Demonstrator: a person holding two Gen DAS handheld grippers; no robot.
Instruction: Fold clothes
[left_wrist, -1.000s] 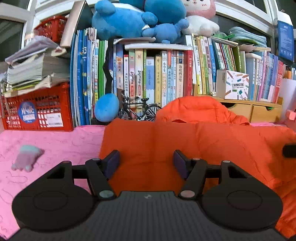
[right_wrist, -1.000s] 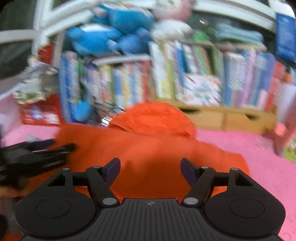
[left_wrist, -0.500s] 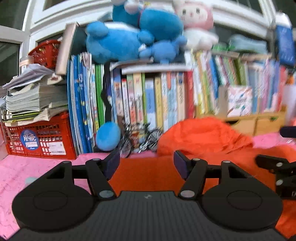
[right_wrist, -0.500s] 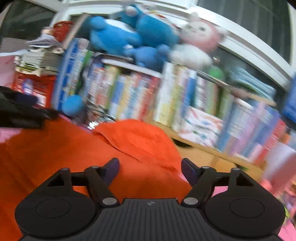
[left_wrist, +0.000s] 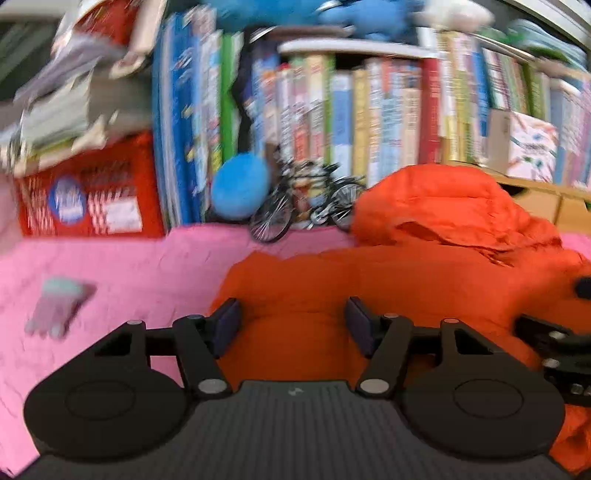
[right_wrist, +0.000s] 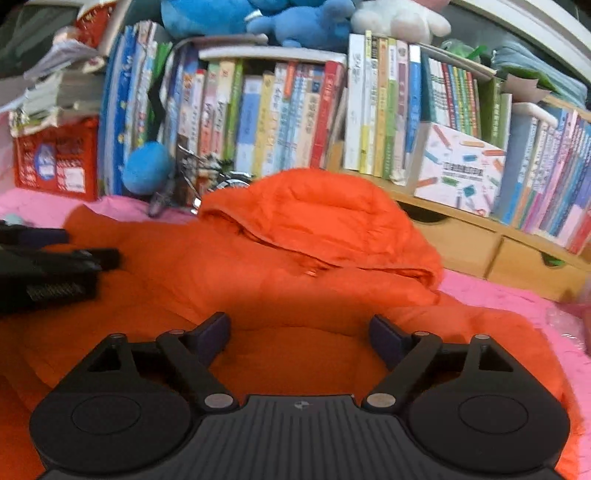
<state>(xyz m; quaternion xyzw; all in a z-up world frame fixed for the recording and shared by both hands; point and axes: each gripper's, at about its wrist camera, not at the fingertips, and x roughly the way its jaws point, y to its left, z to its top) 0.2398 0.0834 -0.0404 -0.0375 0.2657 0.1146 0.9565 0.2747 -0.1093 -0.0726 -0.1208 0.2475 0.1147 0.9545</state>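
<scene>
Orange jacket (right_wrist: 295, 288) under spread fingers (right_wrist: 210, 332)

We see bare pink cloth (left_wrist: 129, 266) lying open to the left of the orange jacket (left_wrist: 369, 280); a small toy (left_wrist: 55, 306) lies there; books (right_wrist: 280, 118) and a toy bicycle (left_wrist: 303, 203) wall the back.

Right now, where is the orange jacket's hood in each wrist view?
Left wrist: the hood sits right of centre, above the jacket body, beside the toy bicycle.
Right wrist: the hood sits at centre, just right of the toy bicycle.
Shared landmark: the blue ball left of the bicycle.
</scene>
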